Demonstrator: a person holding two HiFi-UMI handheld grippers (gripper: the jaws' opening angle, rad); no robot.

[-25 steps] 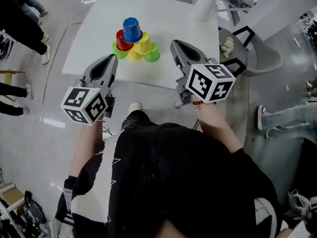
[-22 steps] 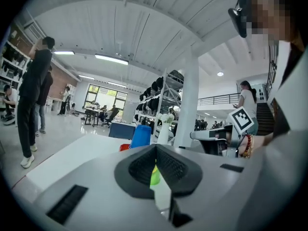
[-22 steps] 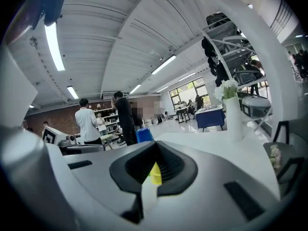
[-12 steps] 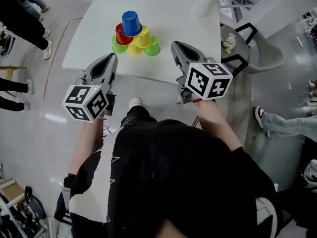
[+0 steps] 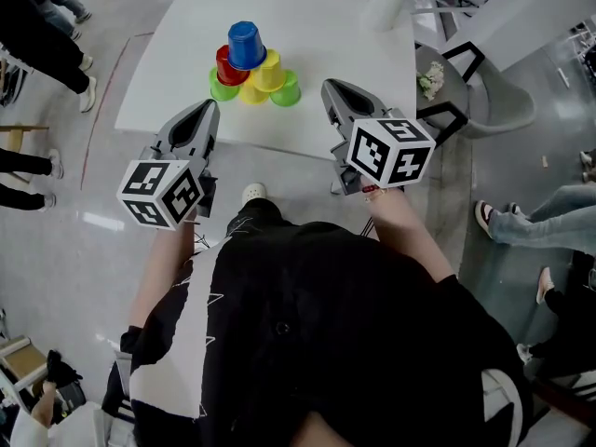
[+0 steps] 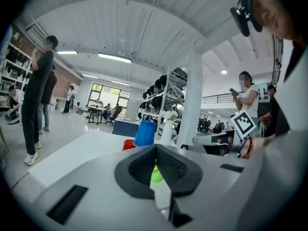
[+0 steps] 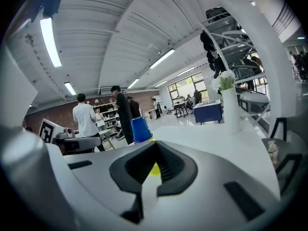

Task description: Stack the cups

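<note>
A pyramid of upturned cups stands on the white table (image 5: 326,45): green cups (image 5: 287,89) and a yellow one in the bottom row, a red cup (image 5: 226,65) and a yellow cup (image 5: 270,71) above, a blue cup (image 5: 246,44) on top. My left gripper (image 5: 207,112) hovers at the table's near edge, shut and empty, below the pyramid's left side. My right gripper (image 5: 332,89) is shut and empty too, just right of the green cup. In the left gripper view the blue cup (image 6: 145,133) and red cup (image 6: 128,144) rise beyond the closed jaws. The right gripper view shows the blue cup (image 7: 140,129).
A white vase (image 5: 385,7) with flowers stands at the table's far right corner. A grey chair (image 5: 484,101) sits right of the table. Bystanders' legs (image 5: 37,54) are at the left and another person's legs (image 5: 540,226) at the right.
The right gripper has sunk slightly. The view has shifted a little, so the cups sit higher in the picture. The cups and the left gripper have not moved.
</note>
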